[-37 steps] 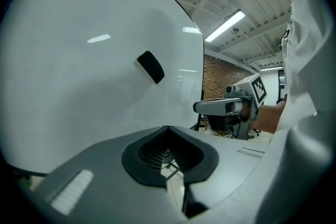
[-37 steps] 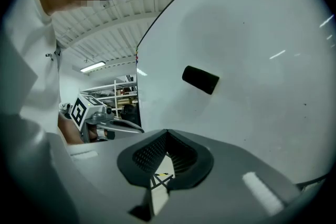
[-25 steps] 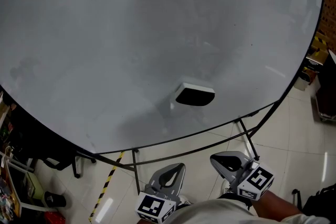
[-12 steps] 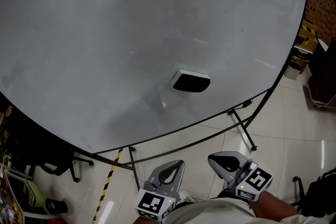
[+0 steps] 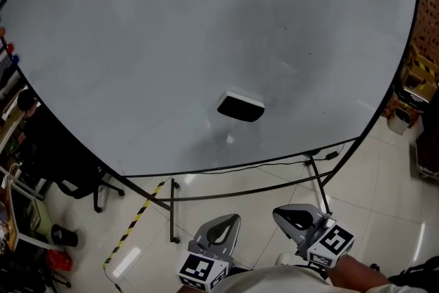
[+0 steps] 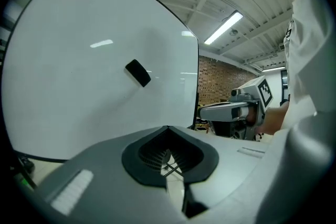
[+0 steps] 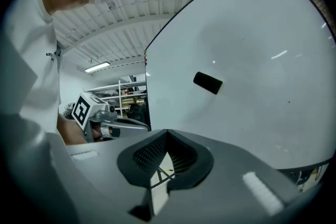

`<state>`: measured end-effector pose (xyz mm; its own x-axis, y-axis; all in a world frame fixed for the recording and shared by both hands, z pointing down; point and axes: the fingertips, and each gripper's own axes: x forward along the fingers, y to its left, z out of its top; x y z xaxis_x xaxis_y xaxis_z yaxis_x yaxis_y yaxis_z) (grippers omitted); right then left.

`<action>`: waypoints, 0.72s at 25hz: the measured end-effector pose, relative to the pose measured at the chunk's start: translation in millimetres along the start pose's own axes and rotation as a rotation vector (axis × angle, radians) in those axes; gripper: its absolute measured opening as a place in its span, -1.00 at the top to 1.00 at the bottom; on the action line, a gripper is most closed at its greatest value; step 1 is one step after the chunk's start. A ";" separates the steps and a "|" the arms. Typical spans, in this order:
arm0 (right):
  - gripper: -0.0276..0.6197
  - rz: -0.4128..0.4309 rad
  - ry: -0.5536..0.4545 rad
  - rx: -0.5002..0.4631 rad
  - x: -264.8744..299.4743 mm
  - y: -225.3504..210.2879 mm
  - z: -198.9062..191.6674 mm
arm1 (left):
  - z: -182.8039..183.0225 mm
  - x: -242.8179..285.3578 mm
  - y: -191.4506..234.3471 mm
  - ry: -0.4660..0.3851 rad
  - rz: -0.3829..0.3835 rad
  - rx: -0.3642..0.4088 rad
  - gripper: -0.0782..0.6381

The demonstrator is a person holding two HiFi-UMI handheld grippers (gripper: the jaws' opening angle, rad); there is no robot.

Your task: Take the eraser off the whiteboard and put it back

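A black eraser (image 5: 241,106) with a white back clings to the big whiteboard (image 5: 137,44), a little below its middle. It also shows as a dark block, the eraser (image 6: 137,72) in the left gripper view and the eraser (image 7: 208,82) in the right gripper view. My left gripper (image 5: 221,224) and right gripper (image 5: 293,217) hang side by side low in the head view, over the floor and well short of the board. Both are shut with nothing between the jaws. Each gripper view looks past its own shut tips, left gripper (image 6: 168,130) and right gripper (image 7: 167,134), toward the board.
The board rests on a black metal stand (image 5: 317,175) with crossbars and splayed legs. Yellow-black tape (image 5: 132,226) runs across the tiled floor. An office chair (image 5: 75,175) is at the left, boxes (image 5: 418,72) by a brick wall at the right.
The board and eraser have slid up and left in the head view, and more of the stand and floor shows. Both grippers remain shut and low in the view.
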<state>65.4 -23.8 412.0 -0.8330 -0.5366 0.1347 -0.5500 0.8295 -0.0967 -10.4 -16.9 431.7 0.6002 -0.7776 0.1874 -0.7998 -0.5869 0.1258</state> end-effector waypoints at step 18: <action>0.91 0.035 0.014 0.087 -52.1 -12.4 -22.3 | -13.1 4.8 -54.1 0.033 0.070 0.002 0.73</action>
<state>117.0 -2.7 428.2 -0.8513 -0.5046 0.1438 -0.5241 0.8310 -0.1864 35.5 14.0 438.5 0.5423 -0.8087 0.2278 -0.8396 -0.5321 0.1095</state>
